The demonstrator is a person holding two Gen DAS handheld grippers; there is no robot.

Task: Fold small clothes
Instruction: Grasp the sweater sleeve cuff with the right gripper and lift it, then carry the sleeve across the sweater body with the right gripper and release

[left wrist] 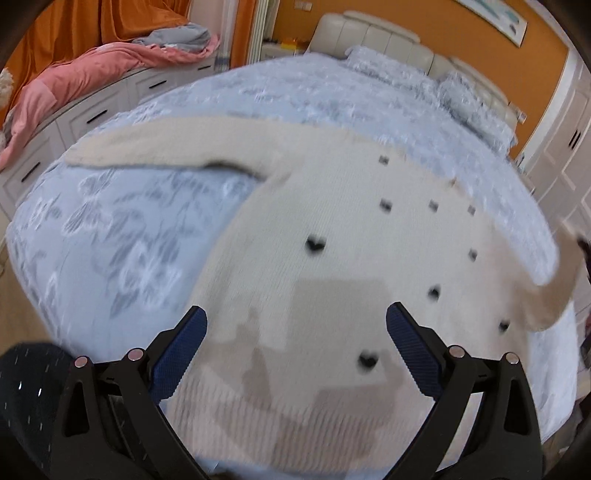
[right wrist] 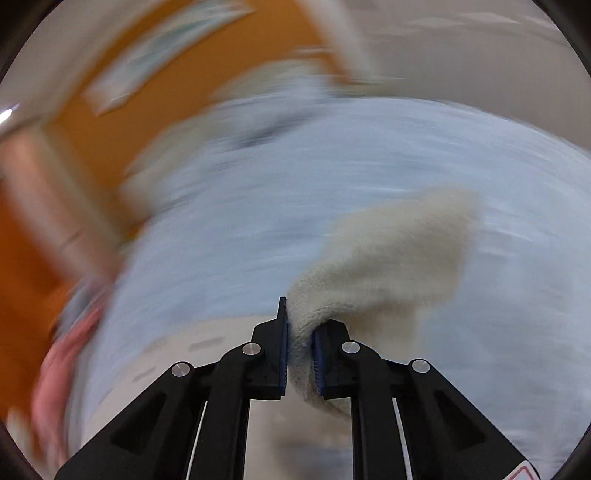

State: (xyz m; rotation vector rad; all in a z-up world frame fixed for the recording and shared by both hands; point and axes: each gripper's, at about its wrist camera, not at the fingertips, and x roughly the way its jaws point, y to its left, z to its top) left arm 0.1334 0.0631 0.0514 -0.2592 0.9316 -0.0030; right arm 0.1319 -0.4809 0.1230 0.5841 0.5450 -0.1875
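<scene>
A cream knitted sweater with small dark hearts lies spread on the pale blue bedspread, one sleeve stretched out to the left. My left gripper hovers open above the sweater's lower part, nothing between its blue pads. In the right wrist view my right gripper is shut on a fold of the cream sweater sleeve, which sticks up and to the right from between the pads. That view is strongly blurred.
A padded headboard and pillows stand at the bed's far end. White drawers with a pink blanket run along the left. White wardrobe doors are at the right, orange walls behind.
</scene>
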